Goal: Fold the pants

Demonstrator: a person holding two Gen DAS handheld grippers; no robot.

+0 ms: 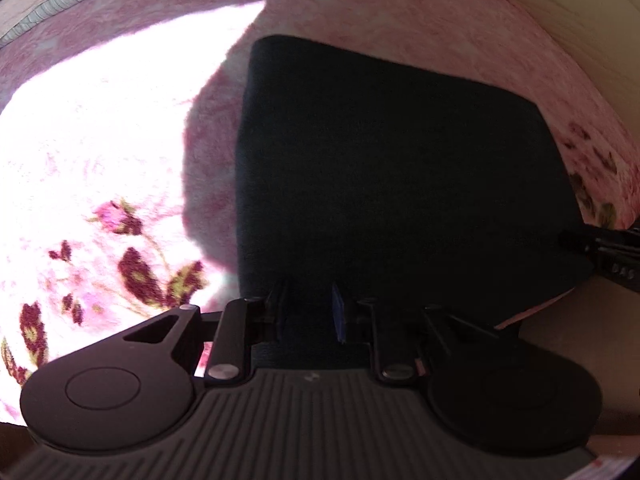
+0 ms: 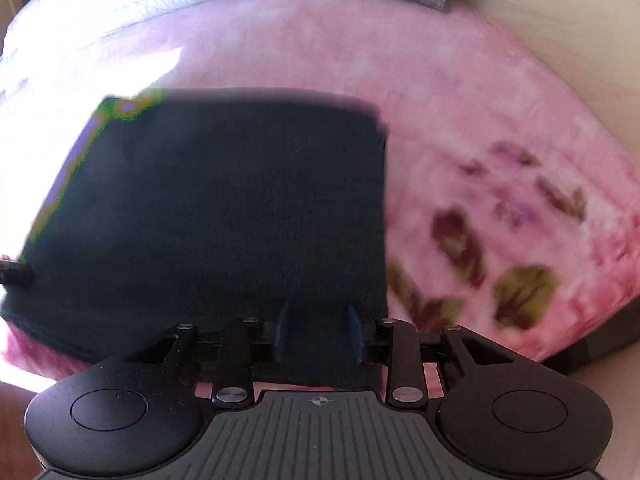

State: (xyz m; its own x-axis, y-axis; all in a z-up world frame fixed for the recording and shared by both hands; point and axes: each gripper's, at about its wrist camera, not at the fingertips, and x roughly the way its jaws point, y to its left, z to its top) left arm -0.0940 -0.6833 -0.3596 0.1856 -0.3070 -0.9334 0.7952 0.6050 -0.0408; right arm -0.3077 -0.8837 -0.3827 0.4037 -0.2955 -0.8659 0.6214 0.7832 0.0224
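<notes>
Fold looks mostly done, judging by shape: the dark teal-black knit pants [image 1: 392, 168] lie as a compact rectangular stack on the pink fleece bed blanket with dark red rose print [image 1: 132, 268], near its front edge. Layered edges show at the near left corner in the right wrist view. Possibly one last fold or just squaring up left; can't tell.

My left hand-held gripper [image 1: 310, 312] sits at the near edge, blue pads apart, fabric between them, not pinched. My right hand-held gripper [image 2: 319, 326] same: pads apart over the near right corner.

Cloth matte, soft, thick; blanket plush. Sun patch blows out the left side.
</notes>
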